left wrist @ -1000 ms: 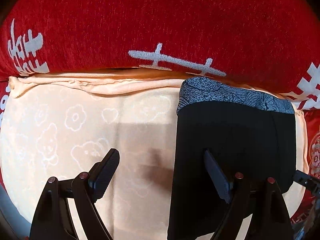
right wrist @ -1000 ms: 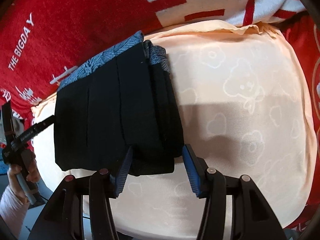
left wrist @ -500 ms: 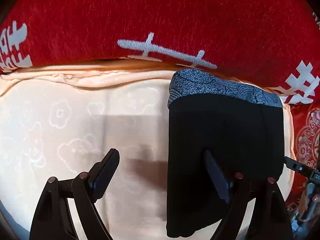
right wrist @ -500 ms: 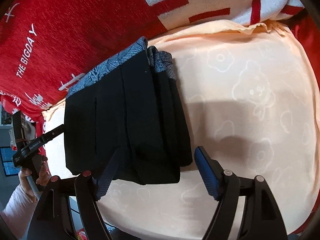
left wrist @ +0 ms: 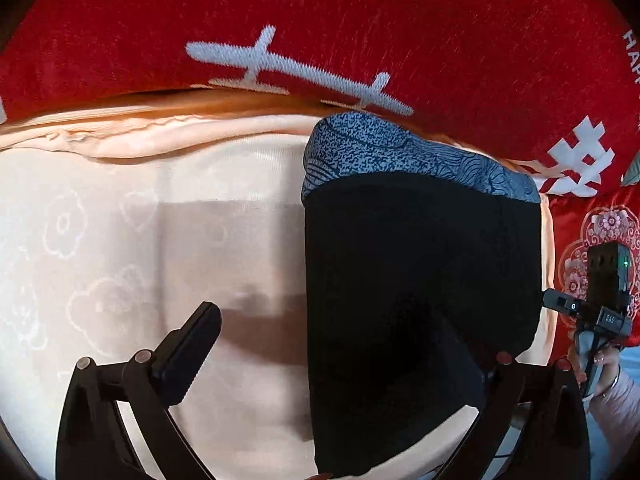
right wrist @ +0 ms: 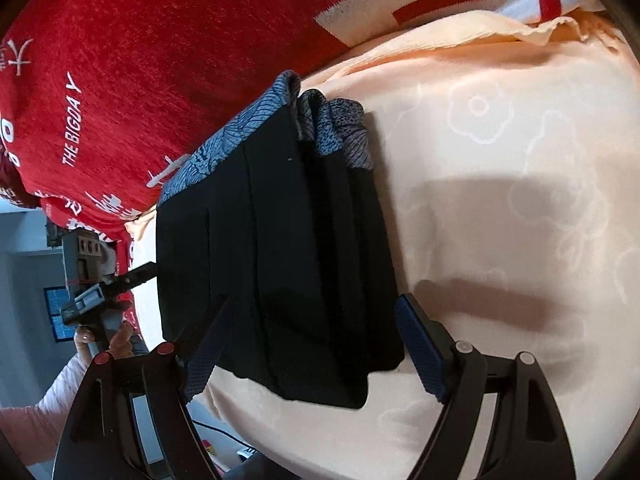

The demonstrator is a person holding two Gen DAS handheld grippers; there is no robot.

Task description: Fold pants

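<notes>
1. In the left-wrist view the left gripper (left wrist: 332, 344) hangs over the peach, cartoon-printed cotton sheet (left wrist: 120, 240); its jaws are opening and stand spread wide, pinching nothing; the finger at 8 o'clock shows over bare sheet, the other is lost against dark cloth at 4 o'clock.
2. The folded black pants with a blue-grey patterned waistband (left wrist: 420, 272) lie at 3 o'clock of that view, the left edge of the bundle falling between the two fingers; the waistband sits at 1 o'clock, against the red woven blanket with white characters (left wrist: 320, 20).
3. In the right-wrist view the pants (right wrist: 280, 260) lie from 11 o'clock to 6 o'clock, long axis running from the waistband toward the camera; the near folded end falls between the fingers.
4. The right gripper (right wrist: 316, 344) straddles that near end; its jaws are opening, blue pads clear of the cloth, holding nothing.
5. Judgement: both are about equally near; the bundle looks compact, so the fold seems nearly or fully done; any further fold would take the near end toward 12 o'clock.
</notes>
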